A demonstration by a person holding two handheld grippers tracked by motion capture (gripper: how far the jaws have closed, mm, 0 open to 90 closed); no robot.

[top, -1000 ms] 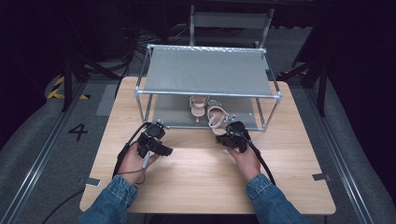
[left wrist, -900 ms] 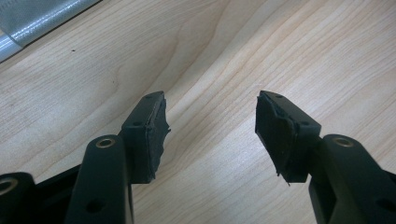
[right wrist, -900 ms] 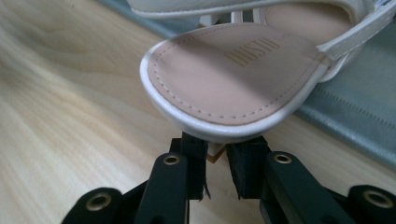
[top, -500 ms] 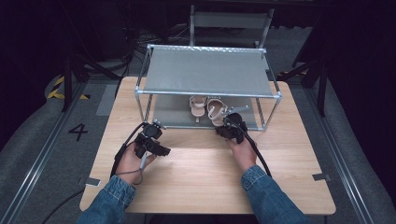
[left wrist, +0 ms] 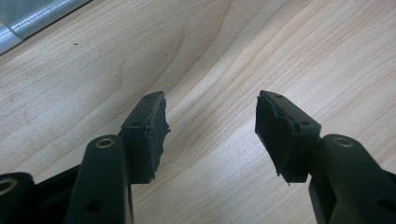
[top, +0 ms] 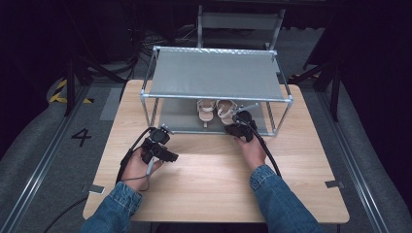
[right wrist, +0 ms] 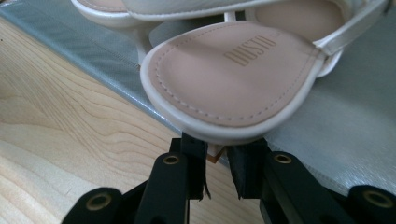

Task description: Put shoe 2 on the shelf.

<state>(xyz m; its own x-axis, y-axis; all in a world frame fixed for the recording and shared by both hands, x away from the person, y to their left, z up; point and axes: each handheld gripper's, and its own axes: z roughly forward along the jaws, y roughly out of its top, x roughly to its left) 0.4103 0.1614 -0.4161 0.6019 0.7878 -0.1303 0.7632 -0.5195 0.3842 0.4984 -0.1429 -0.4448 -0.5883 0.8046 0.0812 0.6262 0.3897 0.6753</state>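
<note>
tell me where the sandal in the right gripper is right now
In the high view the held sandal sits on the rack's lower shelf, right of its twin sandal, under the grey top shelf. The right gripper pinches its heel.

Both forearms wear blue denim sleeves (top: 279, 196) with turned cuffs at the wrists. Each hand carries a black gripper: the left gripper (left wrist: 210, 128) has two blocky jaws faced with dark rubber pads (left wrist: 156, 133) (their edges frayed and ragged), with brass-ringed screw holes (left wrist: 105, 142) in the arms. The right gripper (right wrist: 217, 170) is built alike. A black cable (top: 265, 150) trails from each back along the arm.
</note>
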